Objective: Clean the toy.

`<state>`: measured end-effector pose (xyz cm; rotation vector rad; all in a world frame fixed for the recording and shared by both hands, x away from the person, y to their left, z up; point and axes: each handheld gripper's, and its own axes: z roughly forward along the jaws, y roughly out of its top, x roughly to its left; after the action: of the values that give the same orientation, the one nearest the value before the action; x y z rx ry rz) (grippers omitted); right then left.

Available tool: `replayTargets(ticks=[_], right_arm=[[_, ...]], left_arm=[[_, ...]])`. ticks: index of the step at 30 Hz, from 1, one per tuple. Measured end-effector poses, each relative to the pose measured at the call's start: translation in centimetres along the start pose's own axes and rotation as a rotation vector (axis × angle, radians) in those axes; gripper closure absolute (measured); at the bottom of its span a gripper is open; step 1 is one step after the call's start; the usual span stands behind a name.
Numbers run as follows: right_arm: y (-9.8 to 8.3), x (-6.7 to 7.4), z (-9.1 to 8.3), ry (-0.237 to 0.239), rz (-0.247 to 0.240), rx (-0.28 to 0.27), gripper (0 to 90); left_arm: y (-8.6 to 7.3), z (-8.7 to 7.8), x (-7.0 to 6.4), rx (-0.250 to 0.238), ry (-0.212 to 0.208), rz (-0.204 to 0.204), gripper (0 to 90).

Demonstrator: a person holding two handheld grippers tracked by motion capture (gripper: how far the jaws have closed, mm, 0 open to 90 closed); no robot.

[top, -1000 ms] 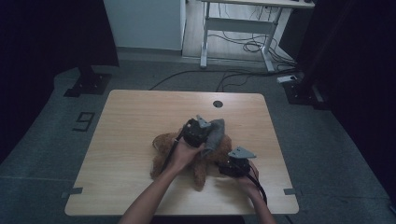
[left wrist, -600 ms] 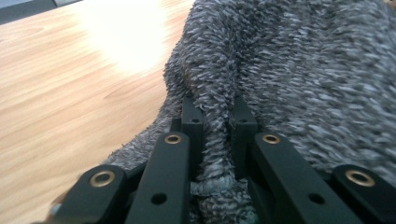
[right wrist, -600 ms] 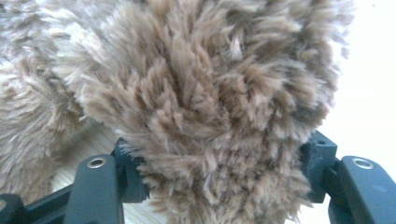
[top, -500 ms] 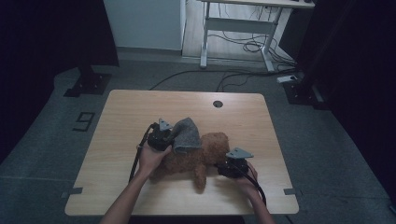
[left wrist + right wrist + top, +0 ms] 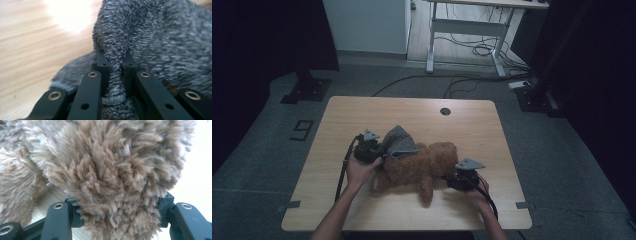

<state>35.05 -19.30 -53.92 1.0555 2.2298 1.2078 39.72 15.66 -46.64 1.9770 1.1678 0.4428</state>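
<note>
The left hand-held gripper [image 5: 368,148] has its jaws pinched together on a hemmed fold of the grey knitted fabric garment [image 5: 399,141], and the left gripper view shows that fold squeezed tight between the black pads. Over on the other side, the right hand-held gripper [image 5: 463,176] has just been closing, with a shaggy limb of the brown plush teddy bear [image 5: 422,165] wedged between its jaws, fur bulging over both. The bear lies on its side near the middle of the light wooden table [image 5: 362,110], the garment draped over its left end. This looks like the undressing or dressing pull: one side anchors the toy, the other works the cloth. The next move calls for a steady tug along the bear's body while the right grip holds firm. Plenty of bare tabletop lies to the left and beyond; the near edge sits close behind both hands.
</note>
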Motion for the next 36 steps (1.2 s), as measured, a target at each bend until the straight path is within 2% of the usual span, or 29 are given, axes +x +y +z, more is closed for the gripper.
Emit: replayTargets(ticks=[3, 7, 9, 10, 12, 13, 15, 17, 18, 20, 23, 26, 28, 30, 32, 36], right_arm=[[0.0, -0.1, 0.0, 0.002, 0.002, 0.000, 42.0], [0.0, -0.1, 0.0, 0.002, 0.003, -0.002, 41.8], [0.0, -0.1, 0.0, 0.003, 0.004, -0.001, 41.7], [0.0, -0.1, 0.0, 0.002, 0.003, -0.002, 41.7], [0.0, -0.1, 0.0, 0.002, 0.004, -0.001, 41.7], [0.0, -0.1, 0.0, 0.004, 0.004, -0.002, 41.6], [0.0, -0.1, 0.0, 0.004, 0.000, -0.001, 41.7], [0.0, -0.1, 0.0, 0.004, -0.002, 0.000, 41.7], [0.0, -0.1, 0.0, 0.002, -0.002, 0.000, 41.7], [0.0, -0.1, 0.0, 0.002, 0.002, 0.001, 41.6], [-0.1, -0.2, 0.0, 0.004, 0.012, 0.005, 41.7], [-0.1, -0.2, 0.1, 0.004, 0.009, 0.006, 41.8], [-0.1, -0.1, 0.1, 0.001, 0.009, 0.007, 41.8], [0.0, -0.1, 0.0, 0.002, 0.007, 0.006, 42.0], [0.1, 0.0, 0.0, 0.001, 0.001, 0.007, 42.0], [0.1, 0.2, 0.2, 0.000, 0.001, 0.012, 42.2]], left_arm=[[1.7, -0.3, -1.5, -0.031, -0.030, 0.019, 80.4], [4.3, 0.2, -5.6, -0.059, -0.108, 0.087, 80.4], [5.4, 0.8, -8.4, -0.069, -0.165, 0.119, 80.4], [5.7, 1.1, -9.4, -0.068, -0.179, 0.135, 80.4], [6.6, 1.9, -12.3, -0.068, -0.209, 0.187, 80.4], [7.0, 2.3, -13.4, -0.067, -0.212, 0.204, 80.4], [7.6, 3.2, -14.9, -0.059, -0.206, 0.226, 80.4], [8.4, 4.8, -16.3, -0.015, -0.158, 0.282, 80.4], [8.6, 5.9, -16.5, 0.014, -0.140, 0.287, 80.3], [8.6, 7.0, -16.3, 0.050, -0.135, 0.276, 80.3], [8.3, 7.7, -15.2, 0.066, -0.100, 0.255, 80.2], [7.8, 8.0, -12.9, 0.107, -0.021, 0.219, 80.4], [7.3, 8.0, -11.2, 0.142, -0.026, 0.178, 80.4], [6.7, 7.6, -10.0, 0.150, -0.038, 0.149, 80.4], [6.5, 6.8, -9.4, 0.144, -0.038, 0.140, 80.4], [6.2, 5.0, -8.4, 0.119, -0.032, 0.148, 80.4]])
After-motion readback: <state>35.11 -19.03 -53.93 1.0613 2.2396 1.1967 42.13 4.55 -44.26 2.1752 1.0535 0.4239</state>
